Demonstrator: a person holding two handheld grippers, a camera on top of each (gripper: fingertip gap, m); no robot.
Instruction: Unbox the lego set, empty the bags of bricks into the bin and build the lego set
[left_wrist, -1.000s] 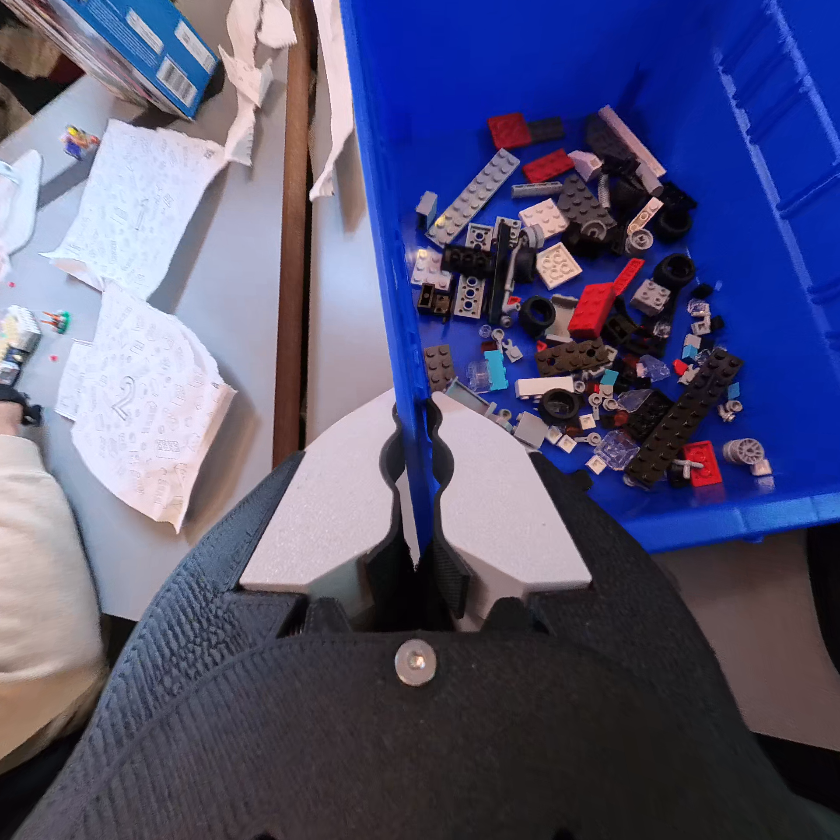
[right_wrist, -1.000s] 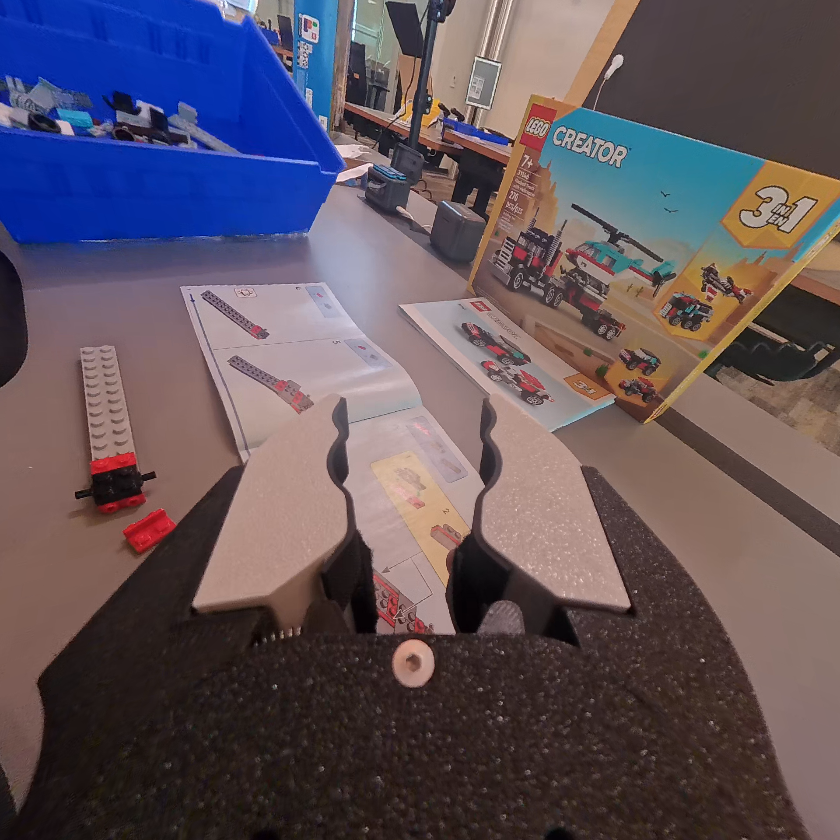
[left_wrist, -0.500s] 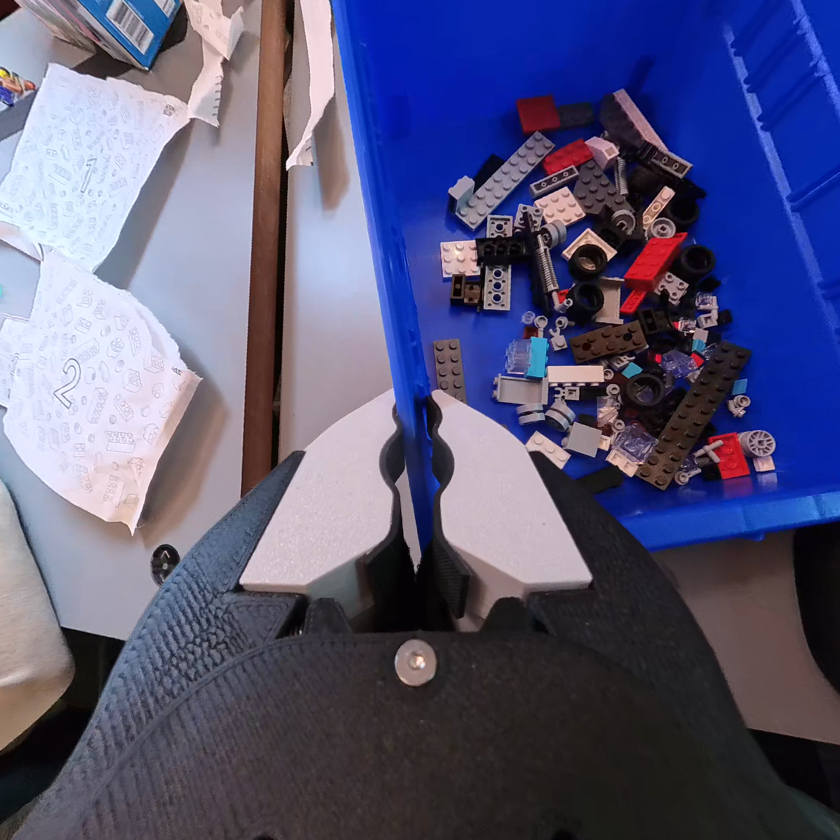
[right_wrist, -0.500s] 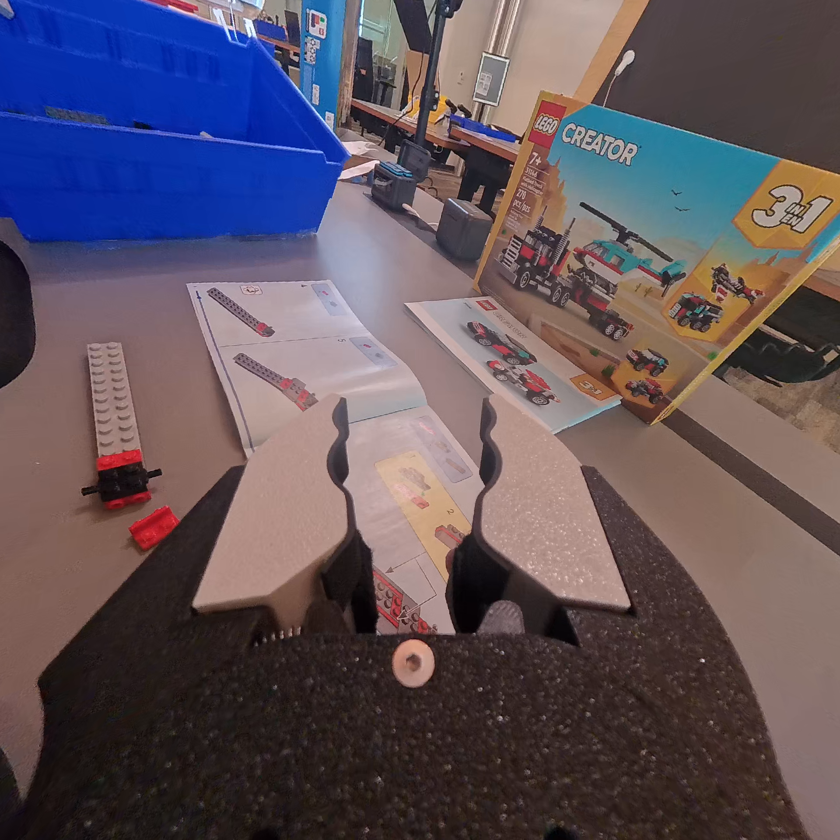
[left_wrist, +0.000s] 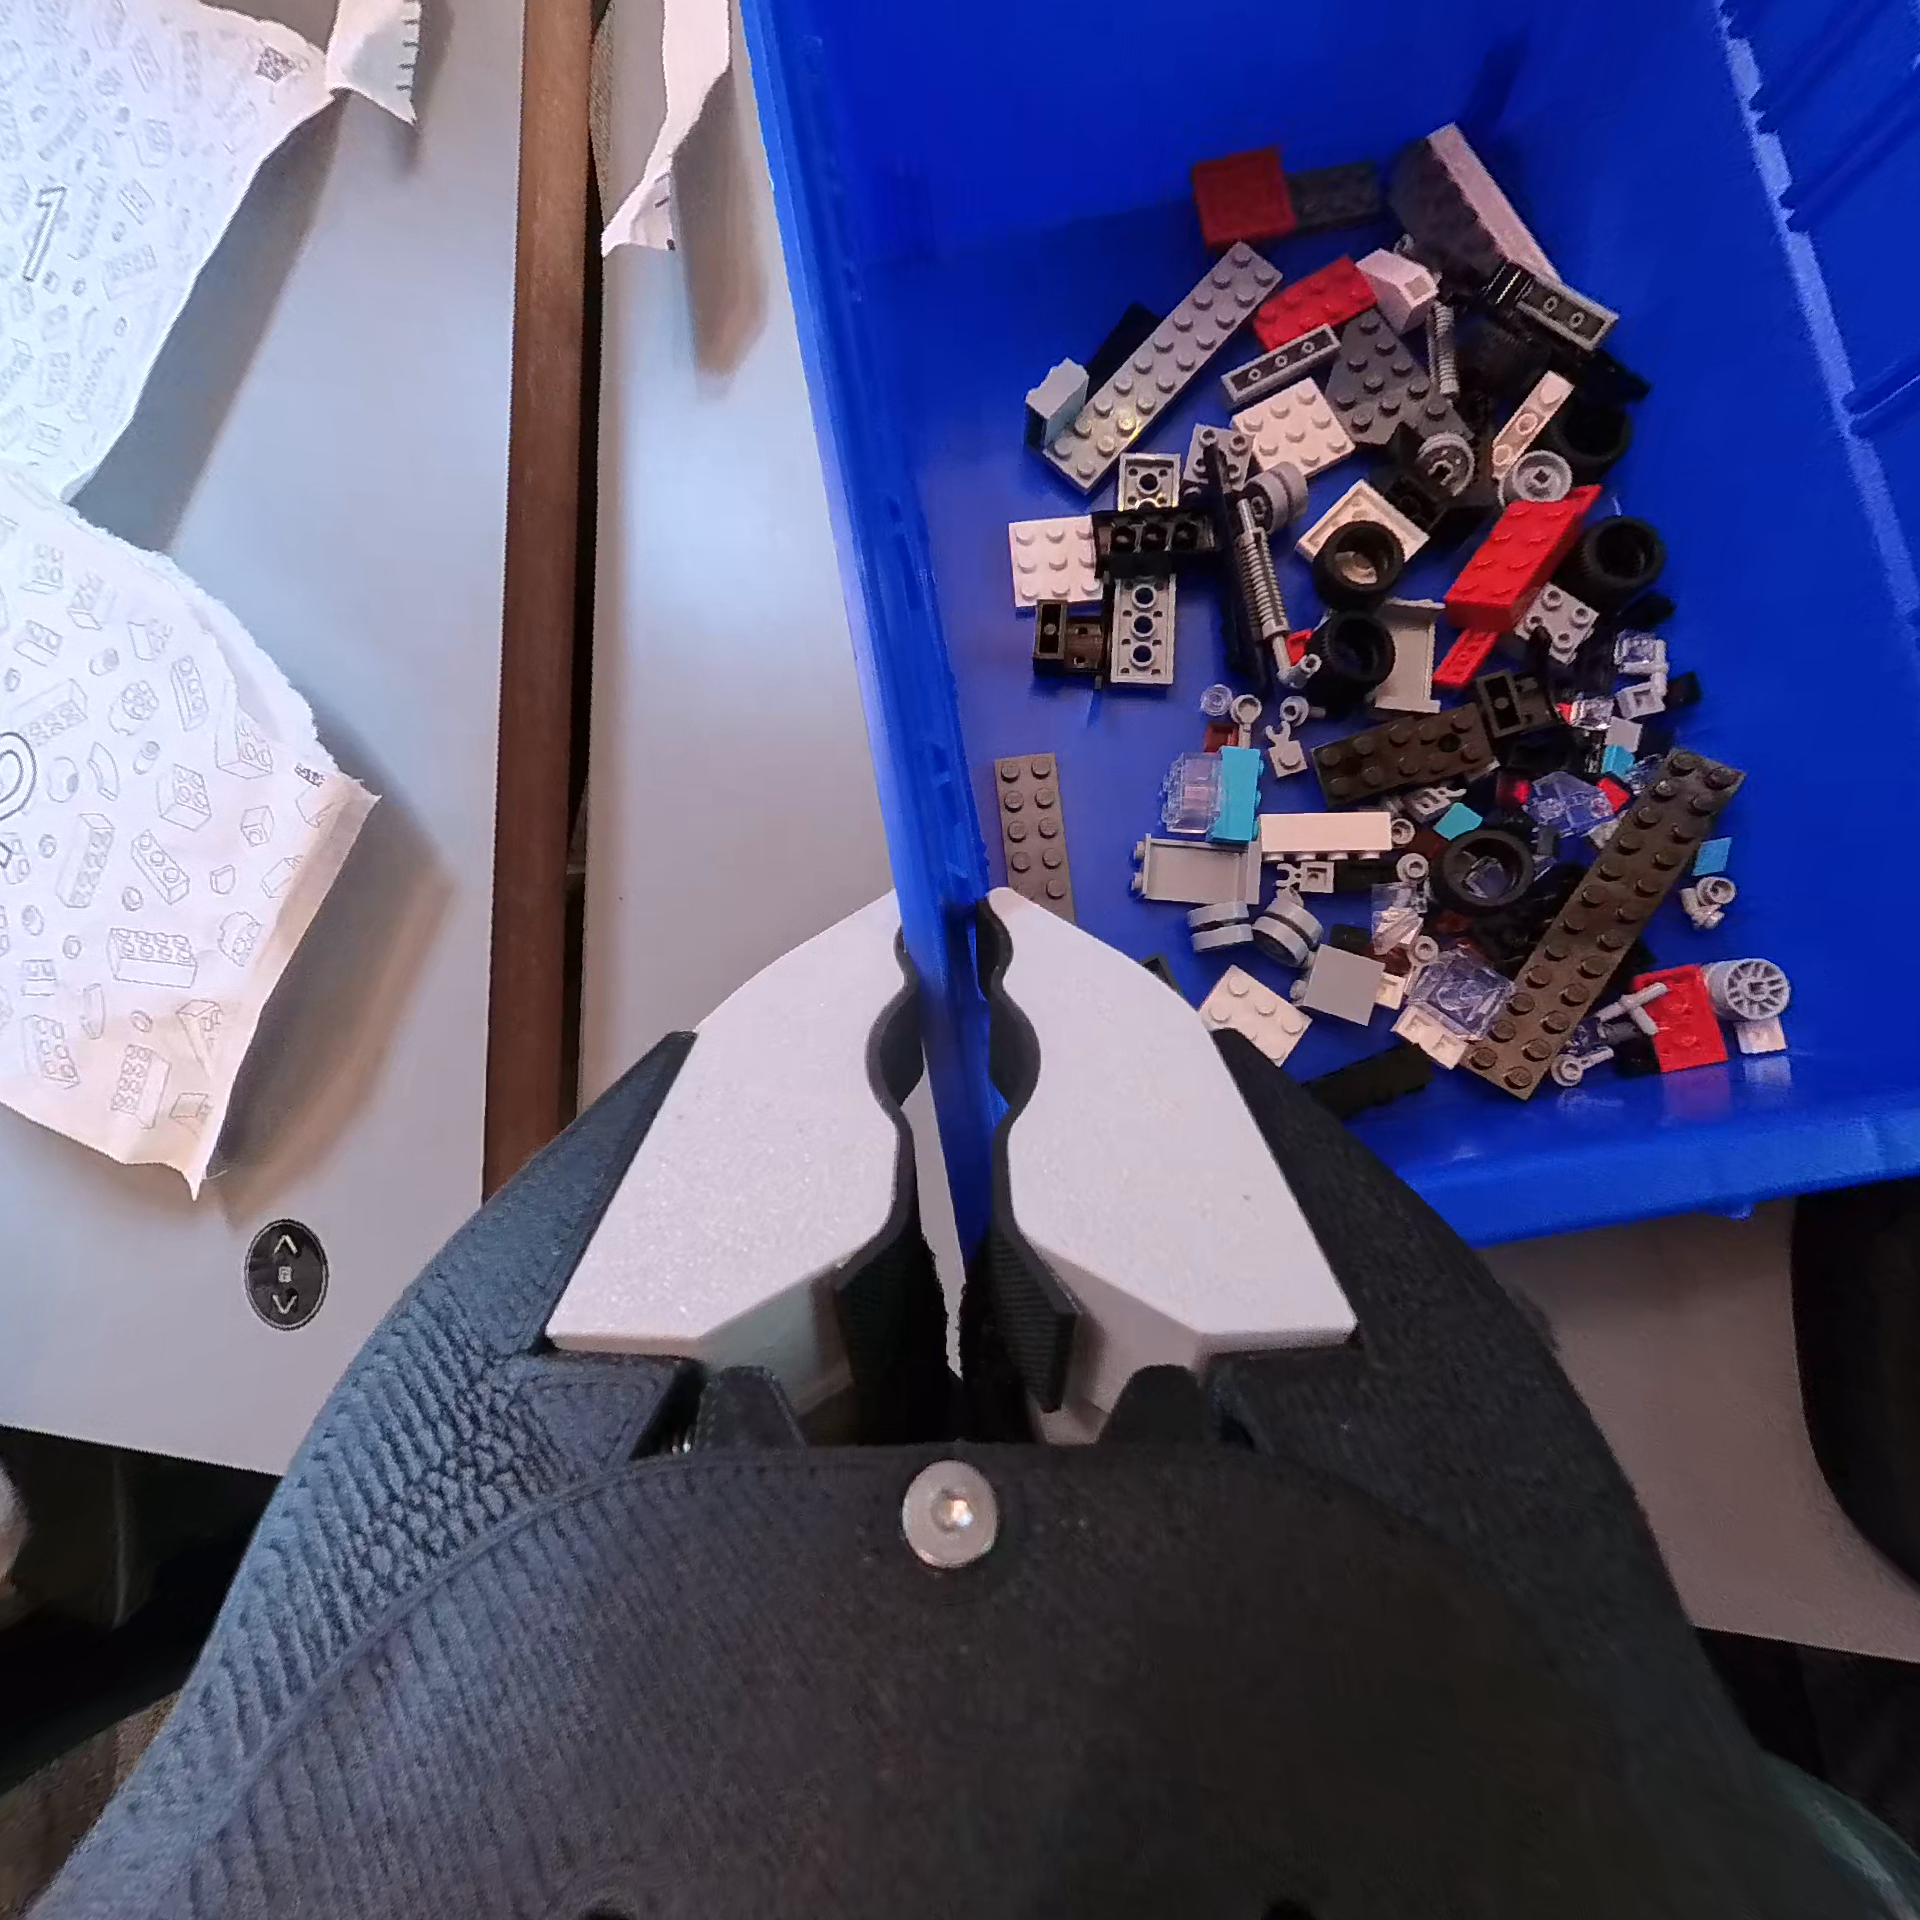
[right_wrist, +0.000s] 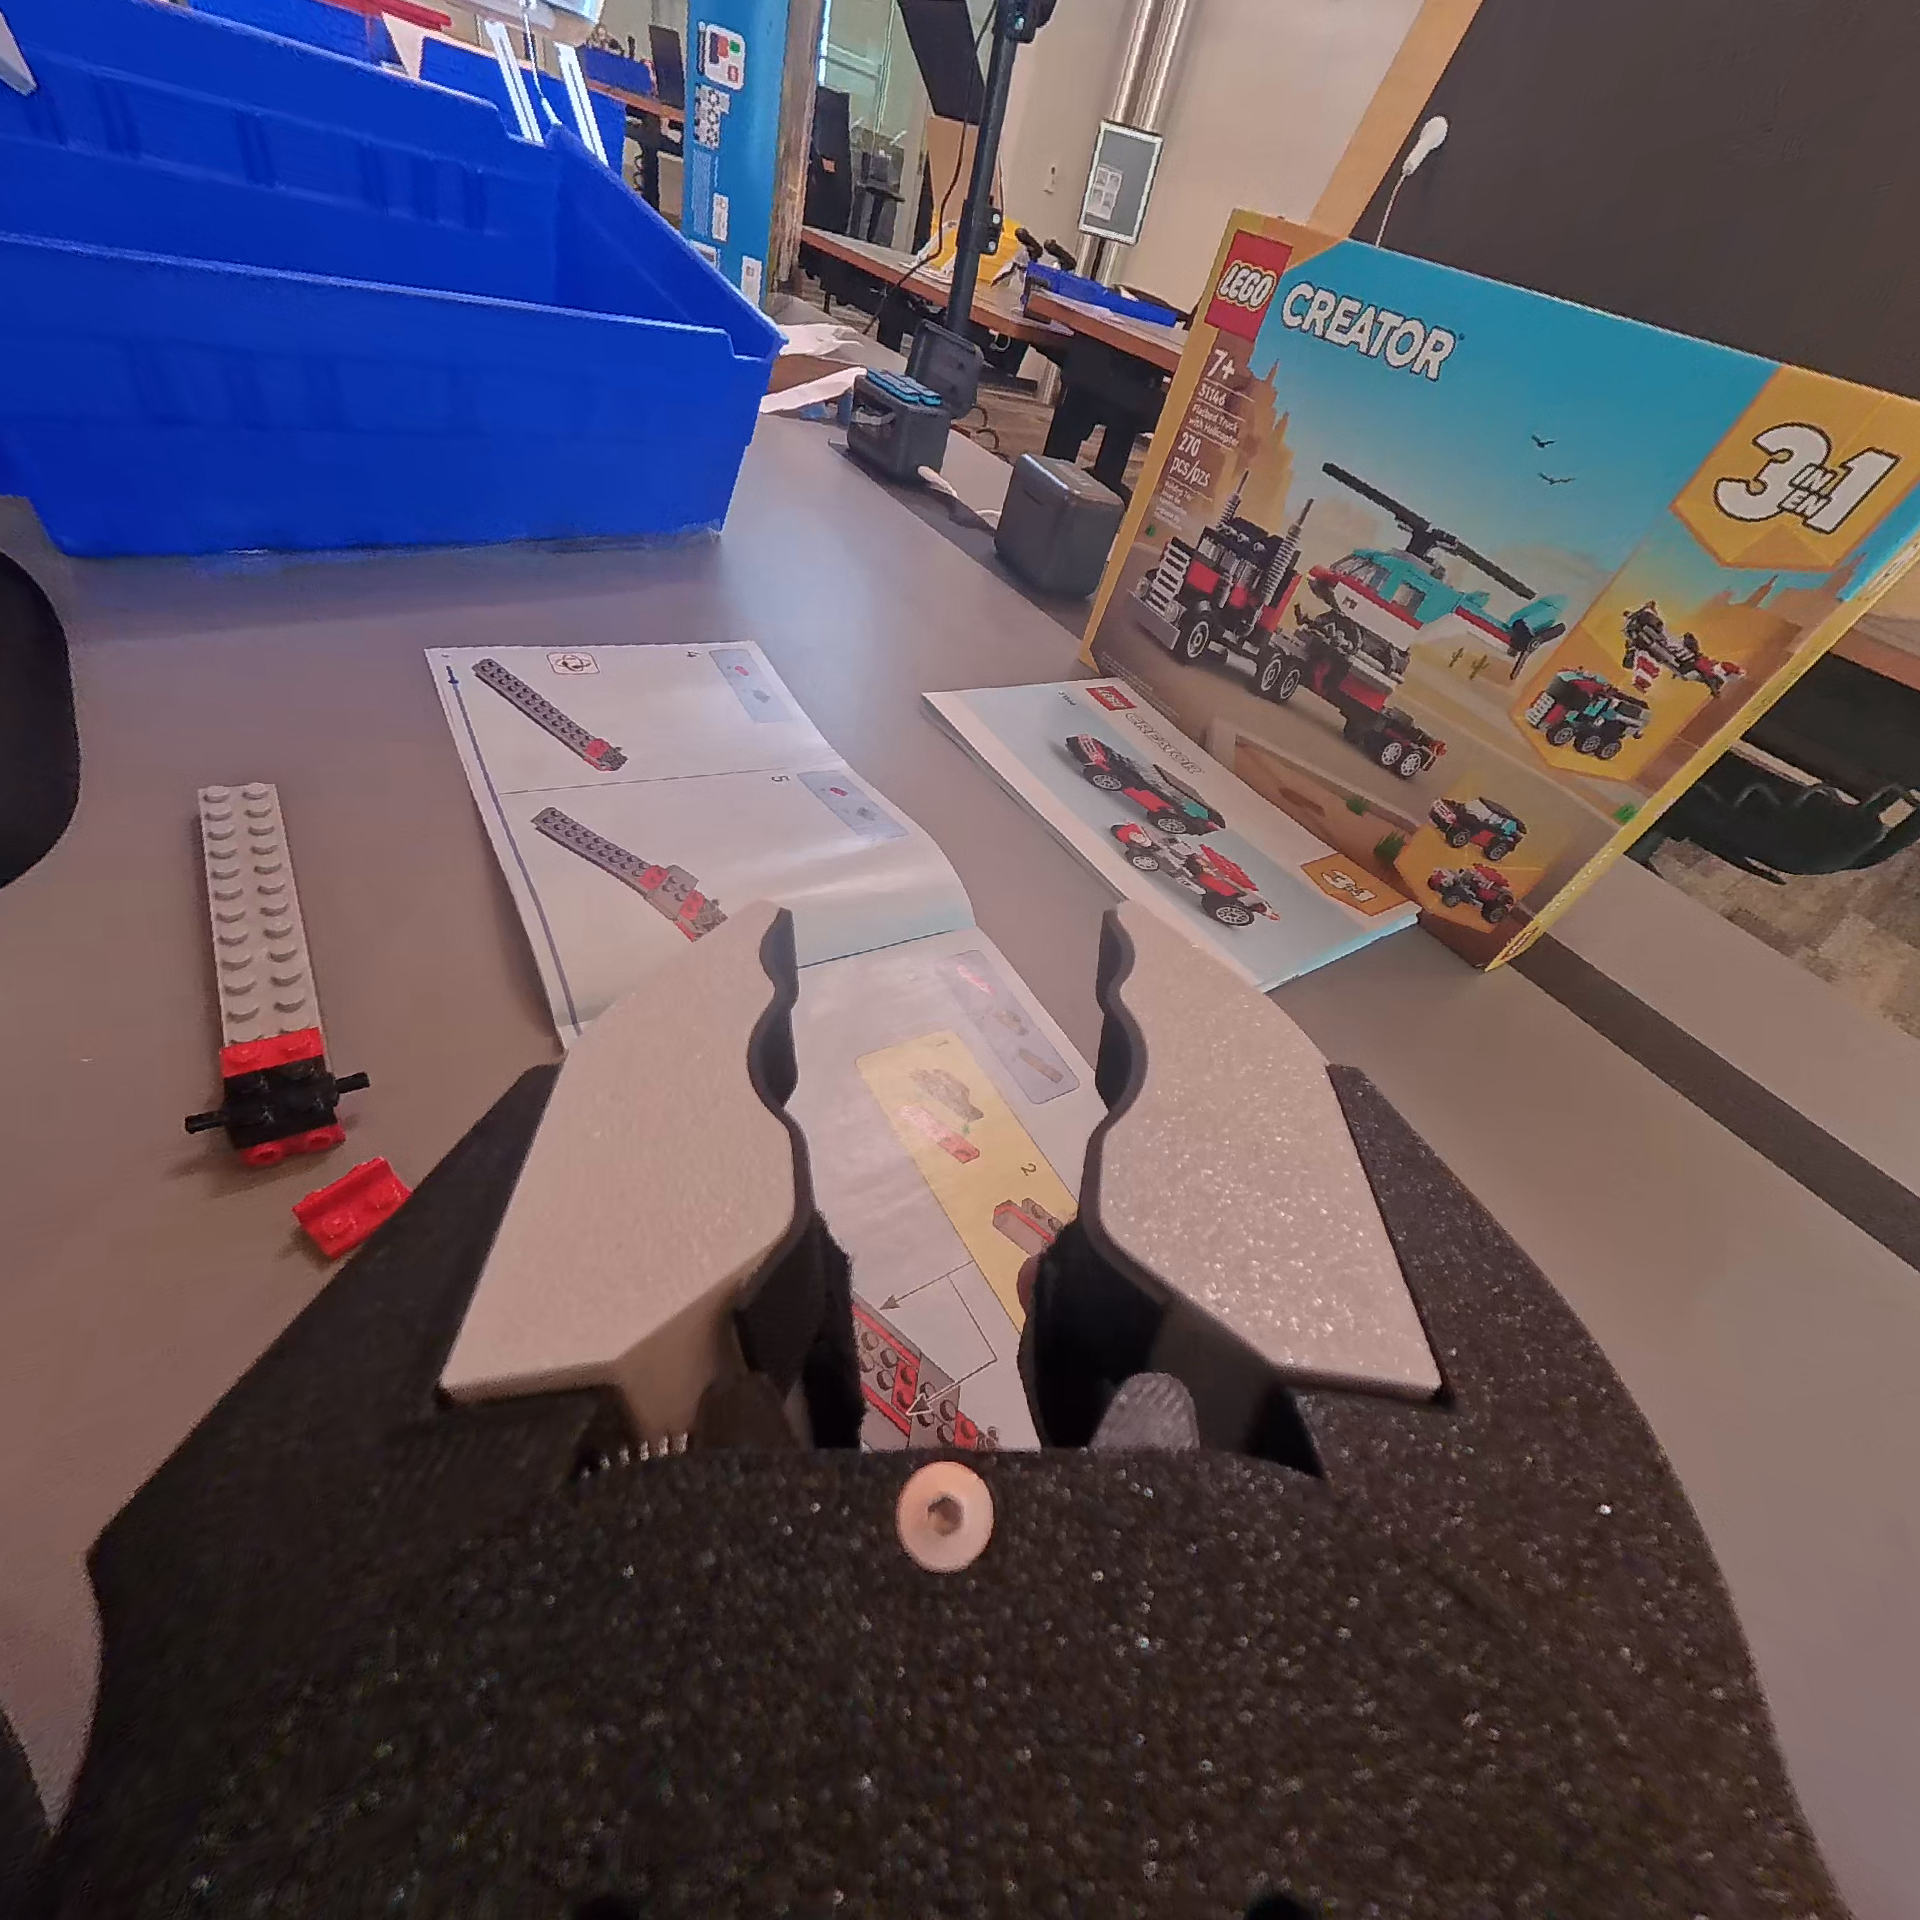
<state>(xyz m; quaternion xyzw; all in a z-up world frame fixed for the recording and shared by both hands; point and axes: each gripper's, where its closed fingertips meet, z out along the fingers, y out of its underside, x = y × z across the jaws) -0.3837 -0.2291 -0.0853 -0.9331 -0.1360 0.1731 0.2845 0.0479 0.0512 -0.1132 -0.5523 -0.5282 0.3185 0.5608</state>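
My left gripper (left_wrist: 943, 925) is shut on the left wall of the blue bin (left_wrist: 883, 499), near its front corner. Many loose bricks (left_wrist: 1382, 665) lie on the bin's floor: grey and black plates, red pieces, black tyres, clear bits. My right gripper (right_wrist: 940, 935) is open and empty, low over the open instruction booklet (right_wrist: 717, 821). To its left on the grey table lies a long grey plate with a red and black end (right_wrist: 260, 956) and a small red piece (right_wrist: 351, 1205). The blue bin (right_wrist: 364, 416) stands behind them.
The set's box (right_wrist: 1507, 582) stands upright at the right with a second booklet (right_wrist: 1164, 810) before it. Torn white paper bags (left_wrist: 135, 852) lie left of the bin, past a brown gap between tables (left_wrist: 535, 623). Small dark devices (right_wrist: 1055, 520) sit behind. Left tips to right tips: about 50 cm.
The bin has tipped back down in the right wrist view, so its bricks no longer show there. In the left wrist view the bags have slid left and the bricks have shifted on the bin's floor.
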